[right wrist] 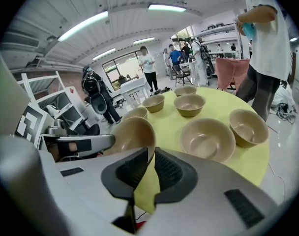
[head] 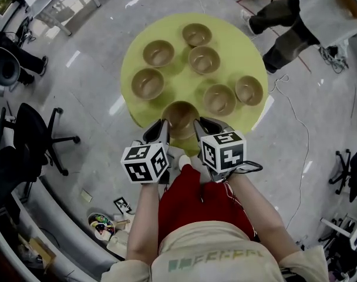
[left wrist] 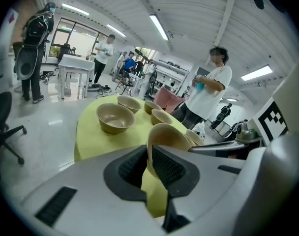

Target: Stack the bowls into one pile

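Closest to you, the left gripper and the right gripper each pinch the rim of the near bowl. The left jaws are clamped on its left side and the right jaws on its right, as both gripper views show. That bowl sits at the near edge of the round yellow-green table, with six more bowls spread singly beyond it and nothing stacked yet. You look to be at the first pickup. Next, I'd judge, lift it level with both grippers, carry it over the neighbour bowl just beyond it to the right, and lower it centred so it nests.
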Motion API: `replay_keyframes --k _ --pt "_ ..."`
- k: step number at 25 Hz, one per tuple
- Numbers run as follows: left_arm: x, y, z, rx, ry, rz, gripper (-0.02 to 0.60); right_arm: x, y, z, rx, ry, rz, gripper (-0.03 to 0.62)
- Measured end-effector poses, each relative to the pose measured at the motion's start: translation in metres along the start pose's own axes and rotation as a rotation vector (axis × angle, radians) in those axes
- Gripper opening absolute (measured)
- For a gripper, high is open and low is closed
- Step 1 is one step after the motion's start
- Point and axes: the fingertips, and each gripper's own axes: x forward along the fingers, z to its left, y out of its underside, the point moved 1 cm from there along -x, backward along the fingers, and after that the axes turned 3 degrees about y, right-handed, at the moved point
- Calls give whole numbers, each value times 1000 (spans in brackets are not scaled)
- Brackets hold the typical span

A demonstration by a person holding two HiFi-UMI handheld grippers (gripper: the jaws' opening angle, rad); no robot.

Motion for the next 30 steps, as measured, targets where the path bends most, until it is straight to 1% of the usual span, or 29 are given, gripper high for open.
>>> replay_keyframes --k 12,24,30 --pt "-45 -33 -2 54 -42 -132 49 -24 -34 36 -88 -34 -88 67" --pt "-79 -70 11 76 -76 -249 49 -27 -74 73 -189 -59 -184 66" --pt "-86 -83 16 66 -103 -280 48 -25 -89 83 -225 -57 -199 66"
